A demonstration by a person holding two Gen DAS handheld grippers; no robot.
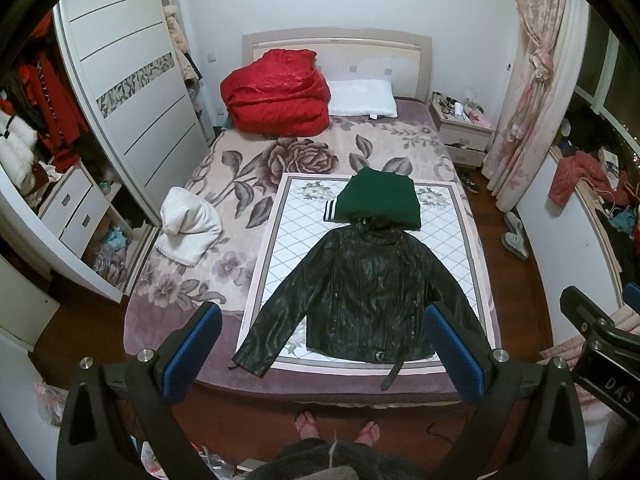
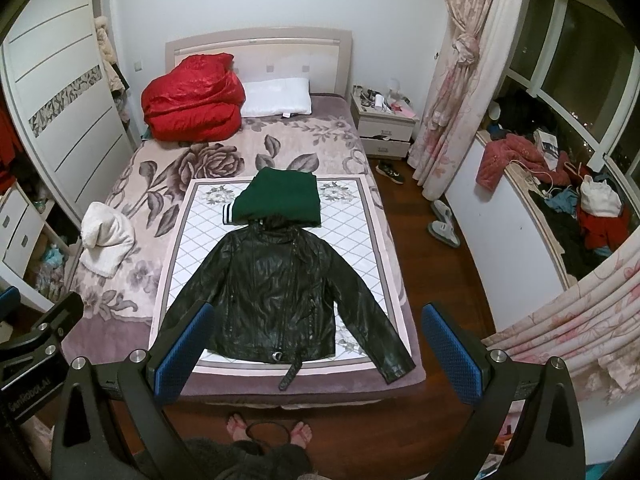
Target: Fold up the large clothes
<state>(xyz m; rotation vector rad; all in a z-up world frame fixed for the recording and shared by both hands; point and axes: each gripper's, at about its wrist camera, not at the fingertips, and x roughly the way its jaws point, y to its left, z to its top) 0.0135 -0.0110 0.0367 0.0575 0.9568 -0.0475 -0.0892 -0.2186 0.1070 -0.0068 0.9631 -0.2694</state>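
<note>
Both hand-held grippers, left (image 1: 324,354) & right (image 2: 318,350), jaws wide apart, raised above black jacket (image 1: 362,288), nothing held.

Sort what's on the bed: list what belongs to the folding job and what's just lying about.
Job: black jacket spread flat on the mat; folded green garment above it.

Lying about: red quilt, pillow, white fleece.

Black leather jacket (image 1: 362,292) flat, sleeves spread
</note>
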